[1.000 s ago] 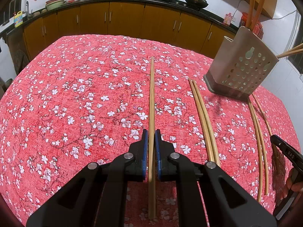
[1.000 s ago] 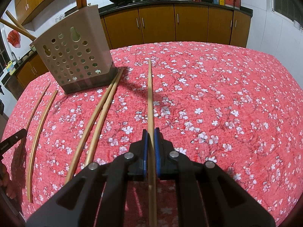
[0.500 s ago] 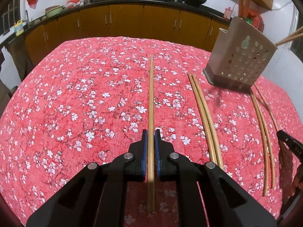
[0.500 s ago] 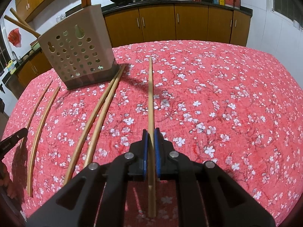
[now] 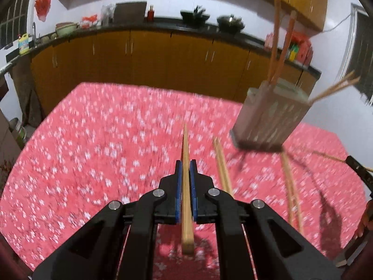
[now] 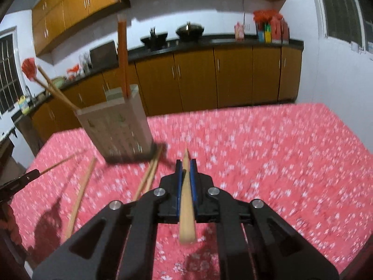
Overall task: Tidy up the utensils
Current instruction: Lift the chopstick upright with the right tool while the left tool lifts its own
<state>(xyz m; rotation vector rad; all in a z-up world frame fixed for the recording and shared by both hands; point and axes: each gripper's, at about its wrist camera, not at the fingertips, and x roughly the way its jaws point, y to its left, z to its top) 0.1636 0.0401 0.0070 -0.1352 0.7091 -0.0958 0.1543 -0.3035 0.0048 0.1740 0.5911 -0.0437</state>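
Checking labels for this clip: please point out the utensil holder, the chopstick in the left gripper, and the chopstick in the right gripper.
utensil holder point(image 5: 270, 121), left wrist view, perforated front wall.
left-held chopstick point(image 5: 186, 200), left wrist view, shaft between the pads.
right-held chopstick point(image 6: 186, 198), right wrist view, shaft between the pads.

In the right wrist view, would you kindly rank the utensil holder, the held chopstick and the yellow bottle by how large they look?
1. Utensil holder, the largest.
2. Held chopstick in the right gripper; it sits closest to the lens, so its size is exaggerated.
3. Yellow bottle, far back on the counter, the smallest.
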